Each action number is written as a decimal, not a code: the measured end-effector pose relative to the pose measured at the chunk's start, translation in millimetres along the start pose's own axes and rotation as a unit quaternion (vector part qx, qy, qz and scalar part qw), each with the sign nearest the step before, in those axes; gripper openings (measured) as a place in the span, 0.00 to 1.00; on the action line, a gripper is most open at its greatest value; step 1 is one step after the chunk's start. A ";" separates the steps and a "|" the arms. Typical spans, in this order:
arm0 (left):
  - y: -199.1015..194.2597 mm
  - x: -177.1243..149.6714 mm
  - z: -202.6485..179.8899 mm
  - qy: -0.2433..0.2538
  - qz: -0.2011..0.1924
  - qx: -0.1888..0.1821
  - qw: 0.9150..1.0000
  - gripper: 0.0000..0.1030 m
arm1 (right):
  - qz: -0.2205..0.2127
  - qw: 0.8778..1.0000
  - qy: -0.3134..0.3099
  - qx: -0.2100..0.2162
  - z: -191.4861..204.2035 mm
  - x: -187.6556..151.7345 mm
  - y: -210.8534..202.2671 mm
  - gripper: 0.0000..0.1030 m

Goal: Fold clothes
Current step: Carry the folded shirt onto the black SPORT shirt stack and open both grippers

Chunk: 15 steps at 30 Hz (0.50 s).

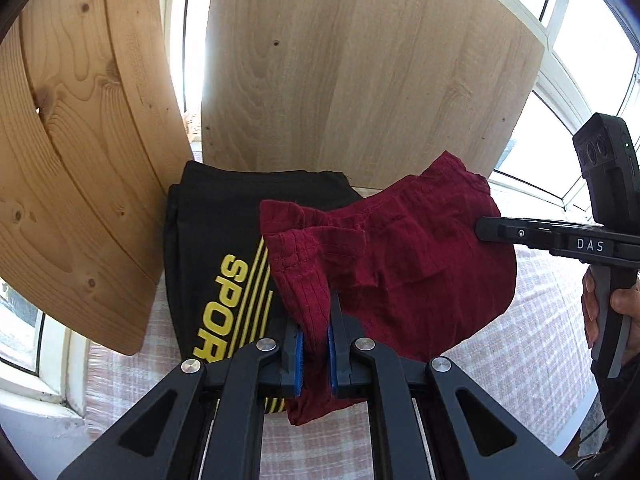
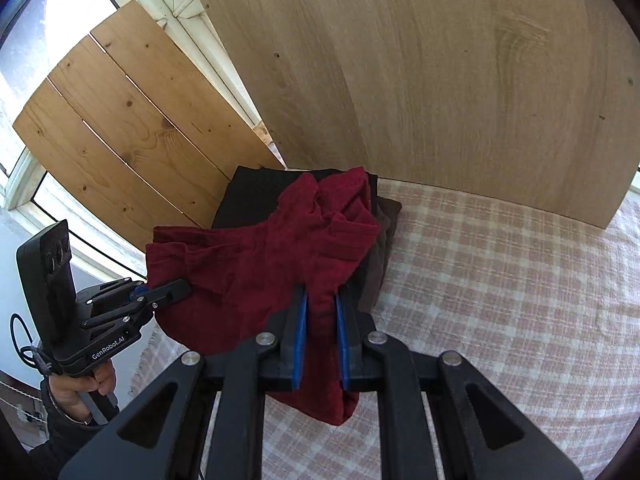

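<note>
A dark red garment (image 1: 400, 264) hangs bunched between both grippers, held above the table. My left gripper (image 1: 316, 340) is shut on its near edge; it also shows in the right wrist view (image 2: 176, 290) gripping the garment's left side. My right gripper (image 2: 322, 320) is shut on the garment (image 2: 260, 264); it shows in the left wrist view (image 1: 484, 230) pinching the right side. Under the red garment lies a folded black garment with yellow "SPOR" lettering (image 1: 216, 248), also seen in the right wrist view (image 2: 248, 196), stacked on other dark folded clothes (image 2: 380, 256).
A pink-and-white checked cloth (image 2: 500, 288) covers the table. Wooden boards (image 1: 360, 64) and pine planks (image 1: 72, 152) lean against the windows right behind the folded stack. The cloth stretches out to the right of the stack.
</note>
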State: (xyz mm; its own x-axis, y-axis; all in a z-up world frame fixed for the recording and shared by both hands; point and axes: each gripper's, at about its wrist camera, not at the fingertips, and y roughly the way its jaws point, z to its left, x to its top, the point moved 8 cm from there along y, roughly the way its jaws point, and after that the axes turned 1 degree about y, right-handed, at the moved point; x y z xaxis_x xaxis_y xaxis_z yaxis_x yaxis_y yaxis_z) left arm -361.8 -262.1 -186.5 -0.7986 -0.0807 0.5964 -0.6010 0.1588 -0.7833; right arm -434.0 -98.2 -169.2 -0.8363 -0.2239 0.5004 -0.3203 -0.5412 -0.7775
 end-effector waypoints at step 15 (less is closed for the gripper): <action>62.4 -0.4 66.8 0.038 0.043 0.123 0.991 0.15 | 0.059 0.995 -0.029 -0.074 -2.3 6.6 109.4 0.20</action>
State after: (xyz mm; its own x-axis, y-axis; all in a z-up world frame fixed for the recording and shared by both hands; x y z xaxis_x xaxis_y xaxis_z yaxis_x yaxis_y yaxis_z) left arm -401.0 -317.9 -247.3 -0.8483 -0.0013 0.5296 -0.5276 -0.0834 -0.8454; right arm -475.6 -157.1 -251.9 -0.8464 -0.3282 0.4193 -0.2862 -0.3837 -0.8780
